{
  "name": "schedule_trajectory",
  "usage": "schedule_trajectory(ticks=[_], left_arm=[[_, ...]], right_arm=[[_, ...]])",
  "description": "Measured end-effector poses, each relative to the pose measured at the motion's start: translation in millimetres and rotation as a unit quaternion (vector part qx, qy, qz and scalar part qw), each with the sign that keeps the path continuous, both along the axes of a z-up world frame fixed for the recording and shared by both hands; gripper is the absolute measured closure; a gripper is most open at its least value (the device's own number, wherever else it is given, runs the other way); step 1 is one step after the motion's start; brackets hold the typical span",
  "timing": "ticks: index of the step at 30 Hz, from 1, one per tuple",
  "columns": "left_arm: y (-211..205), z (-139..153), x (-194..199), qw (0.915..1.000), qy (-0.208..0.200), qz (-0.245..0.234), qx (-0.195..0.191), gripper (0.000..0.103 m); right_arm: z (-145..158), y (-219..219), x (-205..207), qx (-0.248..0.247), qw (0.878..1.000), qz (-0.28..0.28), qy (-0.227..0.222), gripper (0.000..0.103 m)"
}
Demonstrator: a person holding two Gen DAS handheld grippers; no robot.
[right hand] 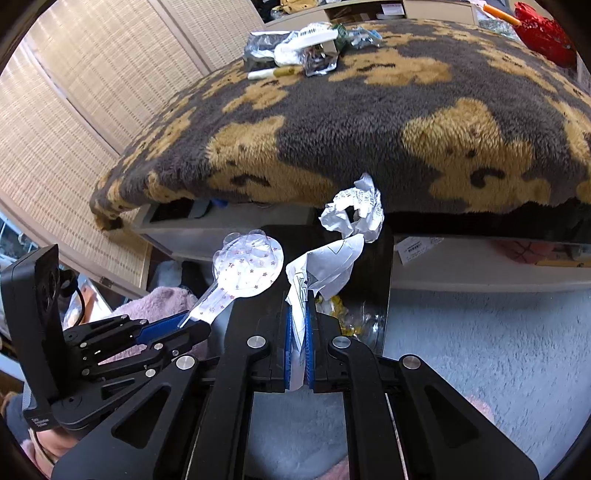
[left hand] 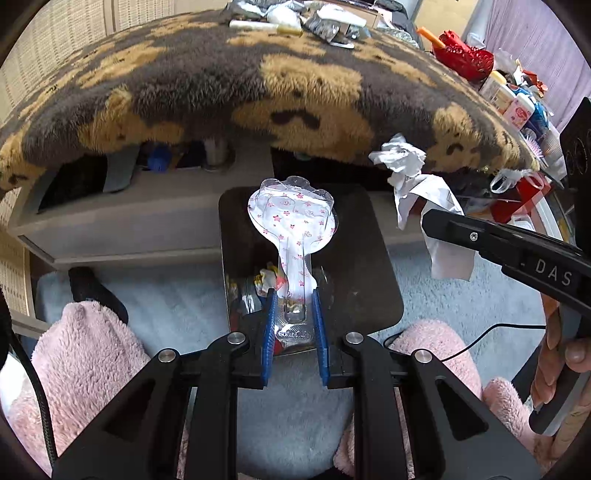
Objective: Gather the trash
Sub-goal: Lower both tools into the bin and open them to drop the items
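Looking through the left wrist camera, I see my left hand-held gripper [left hand: 294, 295] clenched on the handle end of a clear blister pack [left hand: 290, 221] backed with star-printed card. The pack juts forward over a black bin [left hand: 369, 280] standing on pale carpet [left hand: 166, 295]. Wrappers [left hand: 264, 280] lie inside the bin. Behind the bin runs a low grey shelf [left hand: 129, 221], and above it a brown and tan blanket [left hand: 258, 85] hangs over an edge. More litter [left hand: 314, 18] sits on the blanket's far side. At the right, my right hand-held gripper [left hand: 428, 221] reaches in with crumpled paper [left hand: 406, 166] at its tip.

Through the right wrist camera, my right hand-held gripper [right hand: 300, 299] is clamped on the crumpled paper [right hand: 343, 236], a white sheet trapped between the blue pads [right hand: 289, 332] and bunched above them. The paper hangs over the bin [right hand: 384, 295], near its right wall. To the left, the left hand-held gripper [right hand: 184, 325] holds the blister pack [right hand: 247, 269], just beside the paper, not touching it. The litter [right hand: 303, 48] stays on the blanket [right hand: 369, 122] well beyond.
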State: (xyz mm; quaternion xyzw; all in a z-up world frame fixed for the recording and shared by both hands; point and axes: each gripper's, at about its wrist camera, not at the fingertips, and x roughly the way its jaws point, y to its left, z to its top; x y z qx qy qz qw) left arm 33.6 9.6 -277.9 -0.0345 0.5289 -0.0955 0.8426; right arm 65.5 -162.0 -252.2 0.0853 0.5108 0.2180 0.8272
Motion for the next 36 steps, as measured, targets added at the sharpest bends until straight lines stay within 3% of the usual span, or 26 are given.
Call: schedule_trajectory(ticks=[5, 7, 8, 9, 19, 30, 36], left_arm=[[0.3, -8.2, 3.8, 0.9999, 0.016, 0.002, -0.005, 0.085], [0.6, -10.0, 4.8, 0.9998, 0.019, 0.003, -0.007, 0.085], [0.9, -10.5, 5.3, 0.9998, 0.02, 0.005, -0.008, 0.084], [1.4, -10.9, 5.8, 0.9997, 0.021, 0.006, -0.007, 0.081], [6.9, -5.2, 7.0, 0.9998, 0.011, 0.016, -0.003, 0.065], [7.3, 4.0, 11.1, 0.9998, 0.0, 0.018, -0.007, 0.062], [9.6, 19.8, 19.7, 0.9996, -0.017, 0.021, -0.012, 0.06]], right_arm=[[-10.0, 0.6, 2.9, -0.002, 1.0, -0.004, 0.016, 0.09], [-12.0, 0.1, 3.9, -0.008, 1.0, -0.008, 0.017, 0.076], [-12.4, -0.8, 4.2, -0.008, 1.0, -0.011, 0.018, 0.056], [-12.3, -1.5, 4.2, -0.008, 1.0, -0.013, 0.017, 0.046], [-7.1, -17.7, 7.8, 0.0, 0.999, -0.04, 0.01, 0.038], [1.0, -22.7, 12.7, 0.011, 0.999, -0.046, 0.002, 0.036], [23.3, -32.8, 16.7, 0.012, 0.998, -0.061, -0.025, 0.036]])
